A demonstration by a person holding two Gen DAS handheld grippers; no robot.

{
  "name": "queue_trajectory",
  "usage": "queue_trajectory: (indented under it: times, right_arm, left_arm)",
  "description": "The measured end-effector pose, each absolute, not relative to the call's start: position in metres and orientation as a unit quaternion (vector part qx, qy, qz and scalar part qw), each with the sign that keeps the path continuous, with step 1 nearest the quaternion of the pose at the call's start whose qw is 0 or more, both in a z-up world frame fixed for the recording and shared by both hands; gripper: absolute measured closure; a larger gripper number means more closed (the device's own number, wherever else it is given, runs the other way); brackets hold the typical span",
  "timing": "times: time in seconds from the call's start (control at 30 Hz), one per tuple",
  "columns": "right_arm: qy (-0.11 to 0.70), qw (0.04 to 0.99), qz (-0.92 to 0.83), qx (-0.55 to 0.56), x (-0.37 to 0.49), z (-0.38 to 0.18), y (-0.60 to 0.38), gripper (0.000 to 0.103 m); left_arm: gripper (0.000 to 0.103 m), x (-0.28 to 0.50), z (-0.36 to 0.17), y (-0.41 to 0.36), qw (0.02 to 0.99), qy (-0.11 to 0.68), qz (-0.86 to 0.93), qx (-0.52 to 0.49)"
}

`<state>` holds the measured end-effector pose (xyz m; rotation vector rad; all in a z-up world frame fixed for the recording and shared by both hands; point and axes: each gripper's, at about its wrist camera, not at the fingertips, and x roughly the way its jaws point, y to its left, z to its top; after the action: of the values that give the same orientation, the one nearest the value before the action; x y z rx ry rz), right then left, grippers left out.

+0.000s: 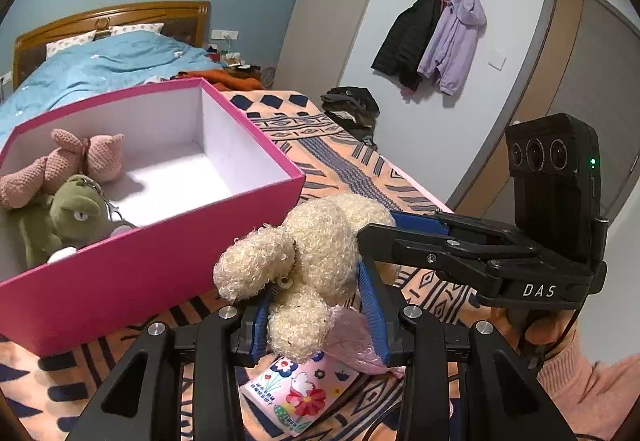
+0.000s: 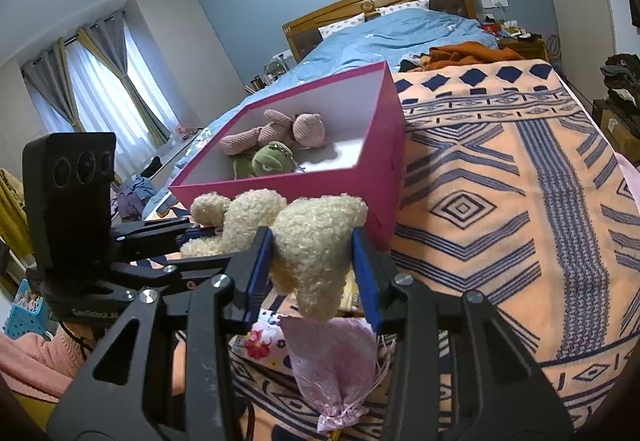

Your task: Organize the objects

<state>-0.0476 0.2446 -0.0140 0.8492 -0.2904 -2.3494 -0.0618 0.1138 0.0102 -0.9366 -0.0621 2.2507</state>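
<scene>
Both grippers hold one cream curly plush toy (image 1: 316, 253) above the patterned blanket, in front of the pink box (image 1: 160, 273). My left gripper (image 1: 316, 305) is shut on its lower part, which wears a pink skirt. My right gripper (image 2: 312, 261) is shut on its other end (image 2: 312, 241); it shows from the side in the left wrist view (image 1: 400, 237). The open pink box (image 2: 384, 161) holds a pink crocheted toy (image 1: 76, 161) and a green dinosaur toy (image 1: 68, 213).
A flowered packet (image 1: 300, 389) lies on the orange patterned blanket (image 2: 520, 201) under the toy. A bed with a blue quilt (image 2: 400, 37) is behind the box. Jackets hang on the wall (image 1: 436, 37). Curtains (image 2: 100, 89) are at the left.
</scene>
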Motion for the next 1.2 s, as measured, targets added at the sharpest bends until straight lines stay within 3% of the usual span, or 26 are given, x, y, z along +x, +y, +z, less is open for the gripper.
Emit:
queue_trajectory:
  times: [0.57,1.2]
  right_arm:
    - [-0.092,0.337,-0.891,0.29,-0.074,0.023,0.222,0.06]
    - [-0.091,0.338,-0.886,0.305,-0.123,0.027,0.206,0.06]
  left_arm:
    - [0.064,-0.08,0.046,0.098,0.313,-0.003,0.889,-0.335]
    - [0.064,-0.129,0.041,0.09,0.291,-0.018,0.884,-0.365]
